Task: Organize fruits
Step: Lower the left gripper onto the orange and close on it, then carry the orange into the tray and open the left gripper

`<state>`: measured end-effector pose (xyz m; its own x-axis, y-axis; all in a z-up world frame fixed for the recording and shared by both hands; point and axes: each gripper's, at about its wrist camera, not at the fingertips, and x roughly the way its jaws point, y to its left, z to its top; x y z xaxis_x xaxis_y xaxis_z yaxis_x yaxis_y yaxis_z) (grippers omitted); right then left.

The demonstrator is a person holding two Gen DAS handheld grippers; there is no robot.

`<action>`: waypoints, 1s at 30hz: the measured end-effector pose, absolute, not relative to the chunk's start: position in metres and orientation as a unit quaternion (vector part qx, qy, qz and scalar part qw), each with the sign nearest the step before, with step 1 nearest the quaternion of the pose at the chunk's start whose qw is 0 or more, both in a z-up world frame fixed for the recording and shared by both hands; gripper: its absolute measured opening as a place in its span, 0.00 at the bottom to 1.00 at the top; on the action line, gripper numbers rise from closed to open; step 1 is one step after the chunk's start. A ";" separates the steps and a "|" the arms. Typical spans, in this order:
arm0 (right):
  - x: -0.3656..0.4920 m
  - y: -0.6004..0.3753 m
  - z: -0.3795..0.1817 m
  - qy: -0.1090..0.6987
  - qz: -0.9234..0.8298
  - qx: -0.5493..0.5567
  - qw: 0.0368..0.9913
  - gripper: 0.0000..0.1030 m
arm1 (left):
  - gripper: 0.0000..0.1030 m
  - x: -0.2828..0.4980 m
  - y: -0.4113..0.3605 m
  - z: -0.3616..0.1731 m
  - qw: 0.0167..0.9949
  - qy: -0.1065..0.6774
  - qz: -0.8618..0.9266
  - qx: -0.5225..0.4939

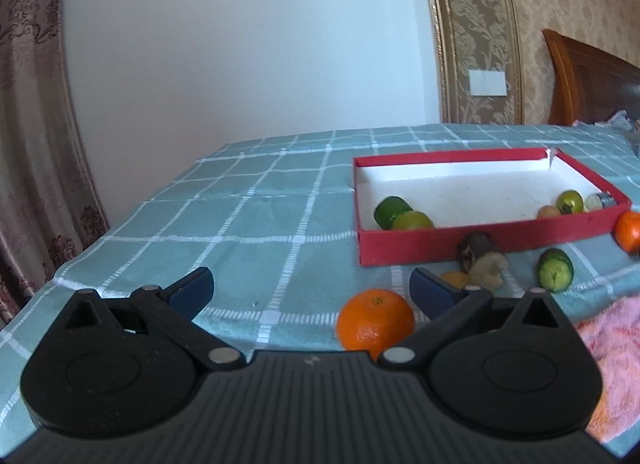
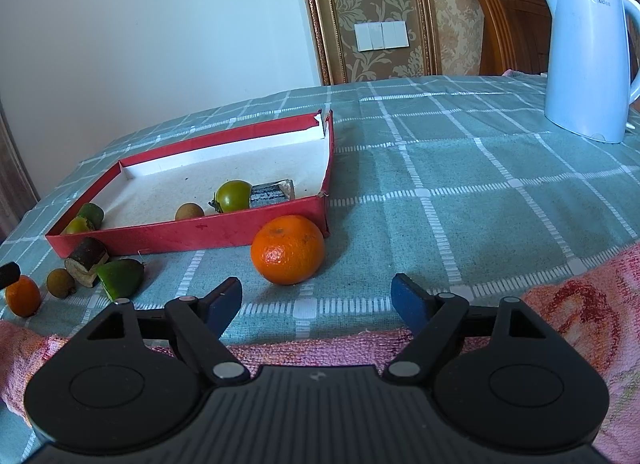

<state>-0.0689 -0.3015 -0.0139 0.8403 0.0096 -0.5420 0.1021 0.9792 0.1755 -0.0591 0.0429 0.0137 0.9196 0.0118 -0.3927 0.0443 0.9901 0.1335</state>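
Note:
A red box (image 1: 480, 242) (image 2: 180, 234) with a white inside holds green fruits (image 1: 400, 213) at one end and a green tomato (image 2: 233, 195), a longan (image 2: 189, 211) and a dark cane piece (image 2: 272, 192) at the other. In the left wrist view, my left gripper (image 1: 312, 288) is open and empty, with an orange (image 1: 375, 323) lying between its fingers near the right one. In the right wrist view, my right gripper (image 2: 316, 302) is open and empty, just behind a second orange (image 2: 287, 249) by the box's corner.
Loose on the checked cloth in front of the box: a cane piece (image 1: 476, 250) (image 2: 86, 260), a cucumber chunk (image 1: 555, 269), a green wedge (image 2: 120, 276), a longan (image 2: 60, 283), a small orange (image 2: 23, 296). A pink towel (image 2: 580, 304) lies at the near edge. A white kettle (image 2: 588, 56) stands far right.

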 end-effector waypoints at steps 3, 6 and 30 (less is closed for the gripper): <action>-0.069 -0.302 -0.014 0.282 -0.024 0.099 0.954 0.79 | 1.00 -0.058 0.042 0.013 0.976 0.205 -0.015 0.073; -0.069 -0.302 -0.014 0.281 -0.024 0.099 0.954 0.79 | 1.00 -0.053 0.041 0.011 0.971 0.226 -0.031 0.076; -0.069 -0.302 -0.014 0.282 -0.023 0.100 0.954 0.80 | 0.39 -0.030 0.023 0.006 0.948 0.309 -0.055 0.054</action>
